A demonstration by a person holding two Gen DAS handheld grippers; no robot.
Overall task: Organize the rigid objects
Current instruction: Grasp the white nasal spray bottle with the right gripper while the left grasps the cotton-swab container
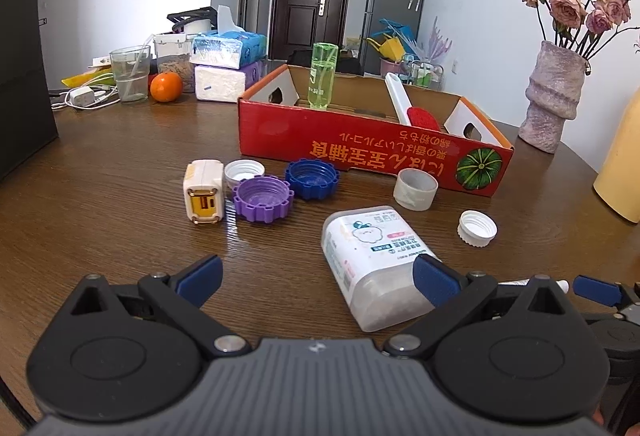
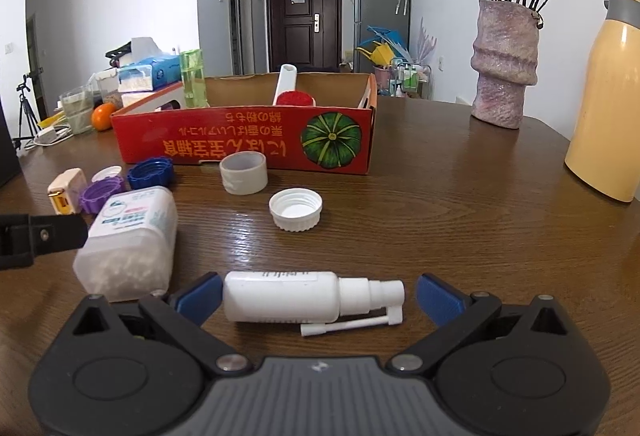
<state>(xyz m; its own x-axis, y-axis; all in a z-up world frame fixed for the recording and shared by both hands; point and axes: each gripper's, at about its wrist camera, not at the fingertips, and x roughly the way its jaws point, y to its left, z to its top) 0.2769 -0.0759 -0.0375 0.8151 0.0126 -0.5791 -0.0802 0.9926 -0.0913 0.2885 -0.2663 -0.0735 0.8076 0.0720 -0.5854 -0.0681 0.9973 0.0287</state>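
At the bottom of the right wrist view, our right gripper [image 2: 318,296] is spread wide around a white spray bottle [image 2: 280,298] lying on the wooden table [image 2: 460,236], unseen from the left. Our left gripper [image 1: 318,280] also gapes, its right finger against a cotton swab box [image 1: 374,264]. Farther up, mid-frame, only the left view clearly shows the charger [image 1: 202,192] and caps before the red cardboard box [image 1: 360,152].

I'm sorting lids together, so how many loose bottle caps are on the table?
4. A purple cap, a blue cap and a white cap cluster left of the red box; another white cap sits alone, right. More may hide inside the box.
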